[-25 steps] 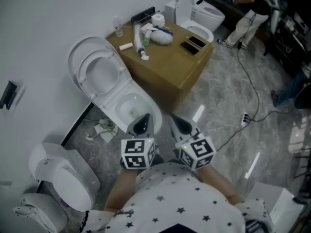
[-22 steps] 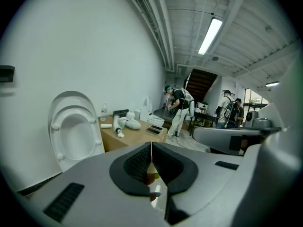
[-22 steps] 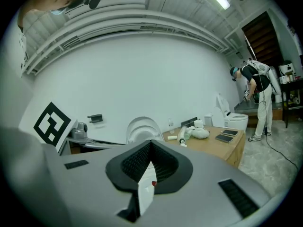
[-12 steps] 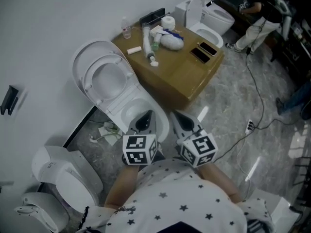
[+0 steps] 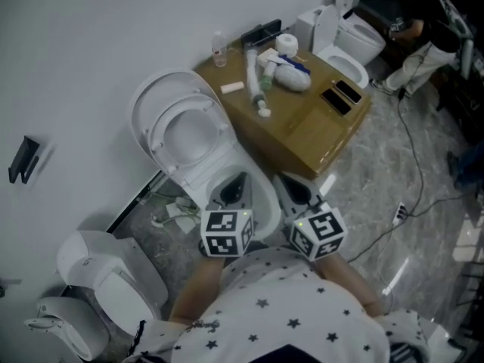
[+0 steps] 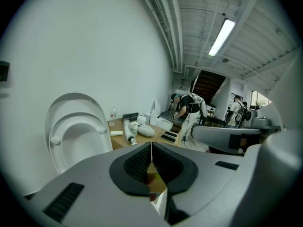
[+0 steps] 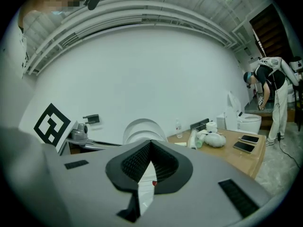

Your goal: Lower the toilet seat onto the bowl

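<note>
Left gripper (image 5: 237, 186) and right gripper (image 5: 293, 187), jaws together and empty, have drawn up to the bowl (image 5: 195, 178); seat (image 5: 159, 134) stands raised at eleven o'clock, untouched.

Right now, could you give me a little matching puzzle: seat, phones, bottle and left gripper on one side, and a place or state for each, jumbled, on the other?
1 seat
2 phones
3 bottle
4 left gripper

A shut, empty
B tipped up
C upright at a corner of the table
D lying flat, side by side

Pairs: 1-B, 2-D, 3-C, 4-A
</note>
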The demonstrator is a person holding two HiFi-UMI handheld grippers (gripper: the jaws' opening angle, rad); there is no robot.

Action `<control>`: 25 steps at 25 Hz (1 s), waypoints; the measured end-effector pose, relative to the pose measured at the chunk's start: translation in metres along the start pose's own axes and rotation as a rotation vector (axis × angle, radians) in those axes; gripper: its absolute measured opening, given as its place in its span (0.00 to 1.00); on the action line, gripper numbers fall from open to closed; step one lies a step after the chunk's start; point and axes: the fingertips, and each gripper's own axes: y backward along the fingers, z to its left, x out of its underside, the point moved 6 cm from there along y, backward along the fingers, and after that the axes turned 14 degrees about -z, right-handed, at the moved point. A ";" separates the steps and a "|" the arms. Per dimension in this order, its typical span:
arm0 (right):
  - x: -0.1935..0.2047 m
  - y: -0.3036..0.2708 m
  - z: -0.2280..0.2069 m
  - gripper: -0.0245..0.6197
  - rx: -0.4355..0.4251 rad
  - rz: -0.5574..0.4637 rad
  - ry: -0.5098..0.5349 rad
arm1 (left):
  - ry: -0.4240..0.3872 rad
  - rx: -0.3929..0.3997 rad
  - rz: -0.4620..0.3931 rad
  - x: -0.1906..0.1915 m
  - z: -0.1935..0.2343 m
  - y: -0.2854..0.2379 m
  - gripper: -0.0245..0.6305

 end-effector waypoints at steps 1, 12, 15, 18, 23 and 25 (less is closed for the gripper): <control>0.001 -0.007 0.002 0.05 -0.010 0.004 -0.002 | 0.001 -0.008 0.000 -0.001 0.006 -0.001 0.04; 0.012 -0.069 0.024 0.05 -0.118 0.033 -0.001 | 0.035 -0.134 -0.018 -0.008 0.067 0.005 0.04; 0.015 -0.082 0.029 0.05 -0.147 0.047 -0.006 | 0.046 -0.178 -0.018 -0.008 0.082 0.010 0.04; 0.016 -0.095 0.034 0.05 -0.178 0.060 0.000 | 0.069 -0.227 -0.023 -0.009 0.098 0.013 0.04; 0.017 -0.124 0.036 0.05 -0.240 0.081 0.001 | 0.093 -0.309 -0.044 -0.013 0.123 0.012 0.04; 0.019 -0.135 0.035 0.05 -0.270 0.089 0.002 | 0.099 -0.340 -0.052 -0.014 0.131 0.011 0.04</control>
